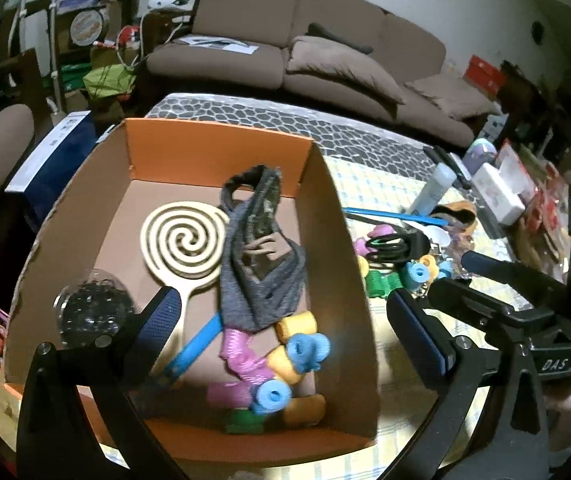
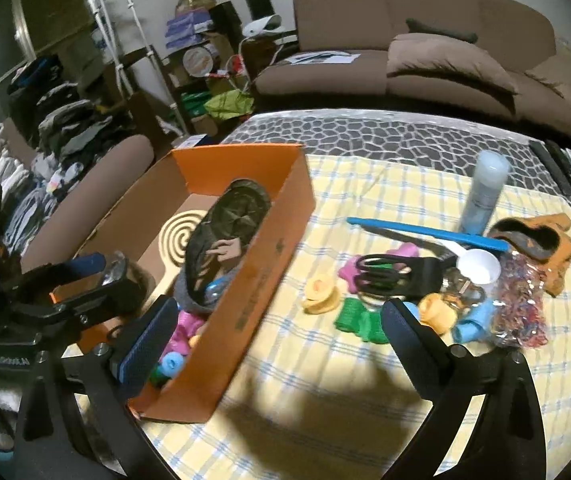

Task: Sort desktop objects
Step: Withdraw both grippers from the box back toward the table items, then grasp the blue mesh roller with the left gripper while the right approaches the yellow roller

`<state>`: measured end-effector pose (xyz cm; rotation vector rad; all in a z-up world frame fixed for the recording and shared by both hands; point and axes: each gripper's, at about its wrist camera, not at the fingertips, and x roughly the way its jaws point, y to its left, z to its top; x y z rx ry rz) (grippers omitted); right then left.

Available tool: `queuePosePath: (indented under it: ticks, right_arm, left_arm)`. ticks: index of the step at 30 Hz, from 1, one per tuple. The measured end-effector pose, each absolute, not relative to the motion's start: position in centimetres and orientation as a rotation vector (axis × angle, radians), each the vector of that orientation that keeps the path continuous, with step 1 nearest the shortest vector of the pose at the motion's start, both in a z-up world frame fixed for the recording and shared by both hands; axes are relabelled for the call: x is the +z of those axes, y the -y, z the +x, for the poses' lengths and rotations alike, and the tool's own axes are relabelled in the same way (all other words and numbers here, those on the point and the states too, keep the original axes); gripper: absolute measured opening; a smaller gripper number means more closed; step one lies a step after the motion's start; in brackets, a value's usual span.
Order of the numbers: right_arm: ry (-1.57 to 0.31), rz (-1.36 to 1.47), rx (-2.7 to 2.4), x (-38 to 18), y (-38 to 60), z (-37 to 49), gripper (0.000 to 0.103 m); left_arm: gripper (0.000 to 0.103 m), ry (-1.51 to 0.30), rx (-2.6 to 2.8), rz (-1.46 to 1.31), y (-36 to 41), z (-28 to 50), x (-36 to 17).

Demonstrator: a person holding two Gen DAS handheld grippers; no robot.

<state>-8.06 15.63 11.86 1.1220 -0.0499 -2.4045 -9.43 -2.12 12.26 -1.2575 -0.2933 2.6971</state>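
1. We hold two hand-held grippers above a table covered with a yellow checked cloth (image 2: 325, 360); a brown sofa (image 2: 425, 40) stands behind it.
2. The left gripper (image 1: 281, 320) hangs over an orange cardboard box (image 1: 221, 148), its jaws spread wide with nothing between them.
3. The right gripper (image 2: 281, 332) hovers near the box's long outer wall — jaws also wide apart, holding nothing.
4. Inside the box we see a cream spiral-shaped paddle (image 1: 183, 238), a grey fabric piece (image 1: 263, 280) draped over it, a blue stick (image 1: 197, 350) and a clear ball filled with dark beads (image 1: 91, 312) in the near left corner.
5. At the box's near end lie plastic hair rollers (image 1: 281, 364) — pink, blue, yellow and green, heaped together.
6. On the cloth to the right of the box, more items lie in a loose pile: a long blue stick (image 2: 425, 232), a white spoon (image 2: 479, 266), a black comb-like clip (image 2: 385, 278), a green roller (image 2: 359, 320), a yellow roller (image 2: 319, 290) and a bag of coloured rubber bands (image 2: 519, 304).
7. A grey spray can (image 2: 485, 192) stands upright behind the pile, beside an orange glove (image 2: 541, 244).
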Motion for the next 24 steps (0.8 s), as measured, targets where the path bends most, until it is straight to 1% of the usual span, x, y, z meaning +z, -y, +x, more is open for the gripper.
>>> queuePosePath:
  ticks: [5, 17, 24]
  right_arm:
    - [0.081, 1.132, -2.435, 11.8, -17.8, -8.3, 0.102]
    - [0.172, 1.129, -2.537, 12.0, -24.6, -8.5, 0.102]
    - [0.276, 1.132, -2.61, 11.7, -29.2, -8.6, 0.102]
  left_arm:
    - [0.103, 0.26, 2.68, -1.245, 0.1, -10.0, 12.4]
    - [0.103, 0.073, 2.625, -1.174, -6.9, -10.6, 12.2]
    - [0.102, 0.001, 2.585, -1.123, -11.1, -10.5, 11.8]
